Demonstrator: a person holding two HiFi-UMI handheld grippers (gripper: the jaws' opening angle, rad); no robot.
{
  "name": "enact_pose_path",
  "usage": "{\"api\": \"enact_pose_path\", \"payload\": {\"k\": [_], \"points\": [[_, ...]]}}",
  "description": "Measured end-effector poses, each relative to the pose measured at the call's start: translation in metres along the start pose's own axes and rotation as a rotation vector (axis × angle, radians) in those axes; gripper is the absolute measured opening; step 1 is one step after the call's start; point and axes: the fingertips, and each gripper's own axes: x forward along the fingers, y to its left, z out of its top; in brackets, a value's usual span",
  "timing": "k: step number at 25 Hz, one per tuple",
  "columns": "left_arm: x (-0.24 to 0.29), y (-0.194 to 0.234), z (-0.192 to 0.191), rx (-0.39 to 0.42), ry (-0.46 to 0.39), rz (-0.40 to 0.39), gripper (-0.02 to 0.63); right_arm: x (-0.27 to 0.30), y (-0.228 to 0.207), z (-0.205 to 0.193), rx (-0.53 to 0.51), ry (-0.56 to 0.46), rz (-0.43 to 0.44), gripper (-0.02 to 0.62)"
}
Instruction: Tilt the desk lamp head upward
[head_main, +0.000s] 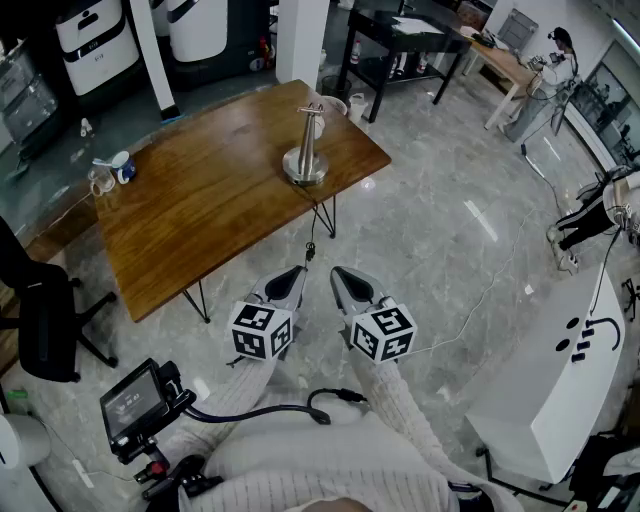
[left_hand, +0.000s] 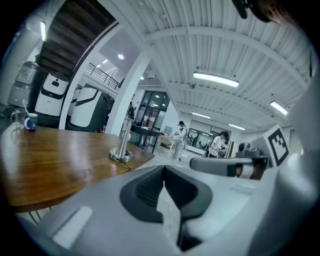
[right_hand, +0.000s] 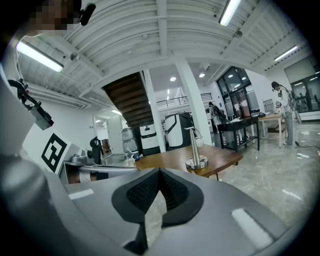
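Note:
A metal desk lamp (head_main: 307, 150) with a round base and upright stem stands near the right corner of the wooden table (head_main: 200, 210). It also shows in the left gripper view as the lamp (left_hand: 122, 145) and in the right gripper view as the lamp (right_hand: 195, 147). Both grippers hang over the floor, short of the table's near edge. My left gripper (head_main: 292, 283) is shut and empty. Beside it my right gripper (head_main: 345, 285) is shut and empty too. The lamp's cord (head_main: 318, 220) drops off the table edge.
A mug and a glass (head_main: 110, 172) sit at the table's far left. A black chair (head_main: 45, 310) stands to the left, a white counter (head_main: 560, 390) to the right. Dark desks (head_main: 400, 45) and a person (head_main: 555, 70) are farther back across the marble floor.

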Motion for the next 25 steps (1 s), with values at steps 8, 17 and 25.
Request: {"api": "enact_pose_path", "payload": {"k": [8,17,25], "points": [[0.089,0.061,0.049,0.006,-0.003,-0.087,0.006,0.098,-0.065,0.046,-0.007,-0.020,-0.025,-0.002],[0.179,0.139,0.102,0.055,0.048,-0.110,0.006,0.196,-0.121,0.092,0.010,-0.008,-0.069,-0.002],[0.237,0.167,0.109,0.101,0.088,-0.109,0.008,0.228,-0.168,0.109,0.002,0.004,-0.059,-0.002]]}}
